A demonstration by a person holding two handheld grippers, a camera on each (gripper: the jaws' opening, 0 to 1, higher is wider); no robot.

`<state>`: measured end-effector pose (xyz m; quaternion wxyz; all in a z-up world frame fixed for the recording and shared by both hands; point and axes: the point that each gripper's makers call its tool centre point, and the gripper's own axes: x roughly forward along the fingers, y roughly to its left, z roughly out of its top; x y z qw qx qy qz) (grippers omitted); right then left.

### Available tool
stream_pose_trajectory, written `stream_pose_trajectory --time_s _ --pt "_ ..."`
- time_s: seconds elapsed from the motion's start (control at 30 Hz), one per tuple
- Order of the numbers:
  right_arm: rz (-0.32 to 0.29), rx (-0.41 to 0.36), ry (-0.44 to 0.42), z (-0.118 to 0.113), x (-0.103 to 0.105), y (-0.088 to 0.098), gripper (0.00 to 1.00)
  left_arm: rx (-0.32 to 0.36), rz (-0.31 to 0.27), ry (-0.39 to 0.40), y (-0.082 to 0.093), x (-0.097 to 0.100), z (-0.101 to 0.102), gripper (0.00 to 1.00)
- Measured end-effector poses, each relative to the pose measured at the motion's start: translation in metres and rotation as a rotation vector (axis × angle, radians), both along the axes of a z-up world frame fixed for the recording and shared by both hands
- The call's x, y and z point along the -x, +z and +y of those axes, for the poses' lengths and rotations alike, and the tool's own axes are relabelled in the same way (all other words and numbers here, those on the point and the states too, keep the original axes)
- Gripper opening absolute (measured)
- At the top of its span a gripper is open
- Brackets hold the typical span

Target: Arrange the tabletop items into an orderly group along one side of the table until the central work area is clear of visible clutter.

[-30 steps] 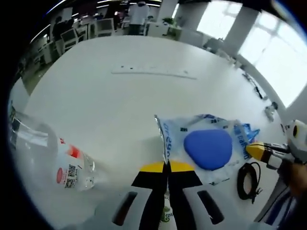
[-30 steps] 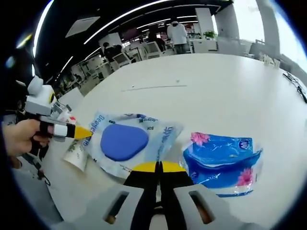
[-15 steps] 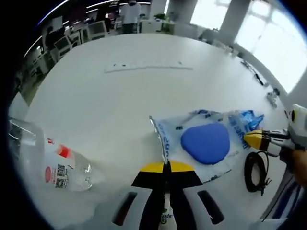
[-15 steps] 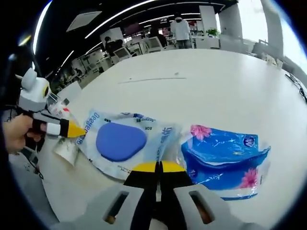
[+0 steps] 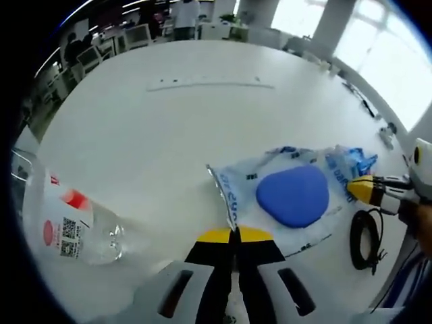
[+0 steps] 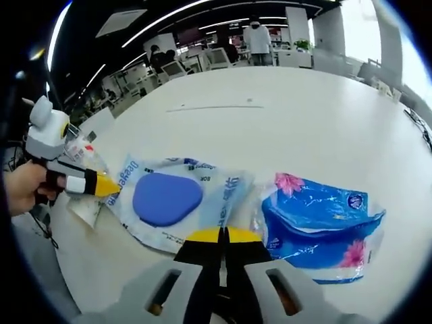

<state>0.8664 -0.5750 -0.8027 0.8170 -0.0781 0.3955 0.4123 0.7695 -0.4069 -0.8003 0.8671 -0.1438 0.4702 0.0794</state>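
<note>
A clear plastic pouch (image 5: pixel 283 196) holding a rounded blue pad (image 5: pixel 293 196) is lying flat near one edge of the white tabletop (image 5: pixel 169 135), and both grippers are pinching it from opposite ends. The left gripper (image 5: pixel 233 233) is showing its yellow-tipped jaws pressed together on the pouch's crimped silver edge; in the right gripper view the same pouch (image 6: pixel 177 202) is carrying blue printed lettering that is appearing reversed and is not readable with certainty. The right gripper (image 6: pixel 223 234) is likewise clamping its jaws together on the opposite end of the pouch, and the left gripper (image 6: pixel 111 187) is coming in from the left there, held by a person's hand (image 6: pixel 23 189). Just beside the pouch, a blue tissue pack (image 6: pixel 320 226) printed with pink flowers and a small round logo is lying flat on the tabletop. Toward the other side, a clear bottle (image 5: pixel 67 226) is lying on its side, wearing a red-and-white label with a square code. A coiled black cable (image 5: pixel 368 239) is resting close to the table edge beside the pouch.
</note>
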Motion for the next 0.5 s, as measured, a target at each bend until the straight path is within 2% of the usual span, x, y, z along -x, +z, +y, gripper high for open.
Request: stream_pose_trajectory --time_s 0.5 --pt "-0.008 0.020 -0.018 0.0000 0.0060 -0.0016 0.00 -0.016 -0.008 0.026 -0.0047 -0.0012 0.0034 0.00"
